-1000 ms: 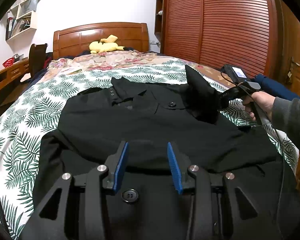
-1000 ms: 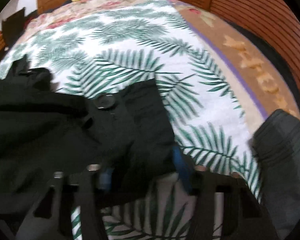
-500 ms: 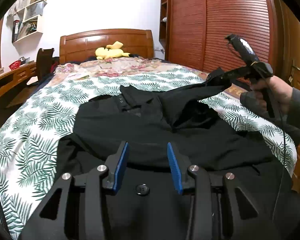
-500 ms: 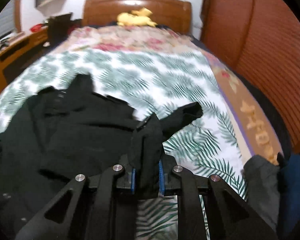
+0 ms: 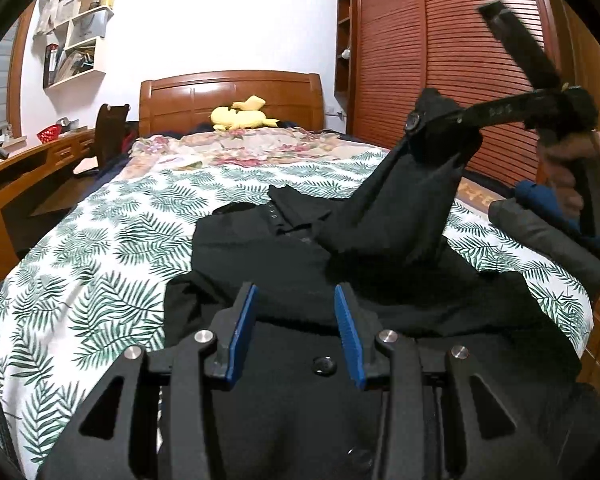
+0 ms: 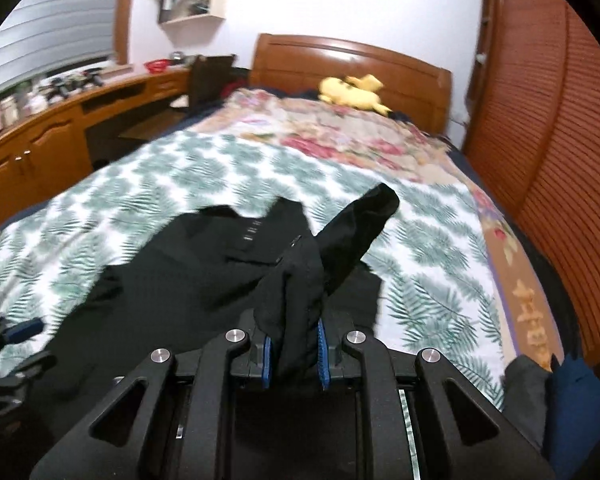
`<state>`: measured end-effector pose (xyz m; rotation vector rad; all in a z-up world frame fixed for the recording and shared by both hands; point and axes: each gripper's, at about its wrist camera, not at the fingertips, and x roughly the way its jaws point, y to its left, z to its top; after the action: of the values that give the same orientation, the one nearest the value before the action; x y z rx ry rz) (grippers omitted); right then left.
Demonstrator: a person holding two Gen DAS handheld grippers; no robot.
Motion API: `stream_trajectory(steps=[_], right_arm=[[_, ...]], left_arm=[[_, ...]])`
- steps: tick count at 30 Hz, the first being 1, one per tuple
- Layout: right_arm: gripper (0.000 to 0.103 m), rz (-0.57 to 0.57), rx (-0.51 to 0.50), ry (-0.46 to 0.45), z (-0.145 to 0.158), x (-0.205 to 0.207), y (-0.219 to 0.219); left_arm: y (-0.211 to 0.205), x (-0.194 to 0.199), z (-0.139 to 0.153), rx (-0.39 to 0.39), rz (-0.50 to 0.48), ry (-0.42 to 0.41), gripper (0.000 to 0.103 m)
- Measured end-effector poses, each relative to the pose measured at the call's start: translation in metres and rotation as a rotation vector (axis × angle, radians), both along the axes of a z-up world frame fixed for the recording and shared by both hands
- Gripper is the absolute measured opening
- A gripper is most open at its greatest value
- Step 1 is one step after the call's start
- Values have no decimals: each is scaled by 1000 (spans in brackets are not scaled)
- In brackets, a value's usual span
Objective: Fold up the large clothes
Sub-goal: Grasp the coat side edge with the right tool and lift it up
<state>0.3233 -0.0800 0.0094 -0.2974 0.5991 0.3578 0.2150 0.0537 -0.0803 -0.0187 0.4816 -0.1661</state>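
Note:
A large black buttoned garment [image 5: 300,264] lies spread on the leaf-print bedspread [image 5: 100,248]. My right gripper [image 5: 432,130], held by a hand [image 5: 568,176], is shut on the garment's sleeve [image 5: 404,204] and holds it raised above the bed at the right. In the right wrist view the sleeve cloth [image 6: 352,236] is pinched between the blue pads [image 6: 266,356] of my right gripper [image 6: 294,344]. My left gripper [image 5: 296,312] hovers over the garment's near hem, open, with cloth lying below its pads and nothing pinched.
A yellow plush toy [image 5: 242,118] rests by the wooden headboard [image 5: 228,92]. Slatted wardrobe doors [image 5: 440,60] line the right side. Folded grey and blue clothes [image 5: 540,236] sit on the bed's right edge. A wooden desk [image 5: 28,172] and a chair [image 5: 112,132] stand at left.
My right gripper closed on the sleeve and lifted it up off the bed, pulling the cloth into a raised peak. The left gripper drew back a little from the headboard.

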Motion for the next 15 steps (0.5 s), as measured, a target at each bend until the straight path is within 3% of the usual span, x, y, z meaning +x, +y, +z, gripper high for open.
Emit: stream_trajectory(steps=[7,11,15], right_arm=[[18,174,16,-12,10,-54,49],[54,222,45,9,6,-77,60],[57,248,48,23,-1,-90,61]], left_arm=[[15,-10,3,13,37,-9,38],[27,-19,4,21,59,-15,38],[37,-25,5,26,78,-17,38]])
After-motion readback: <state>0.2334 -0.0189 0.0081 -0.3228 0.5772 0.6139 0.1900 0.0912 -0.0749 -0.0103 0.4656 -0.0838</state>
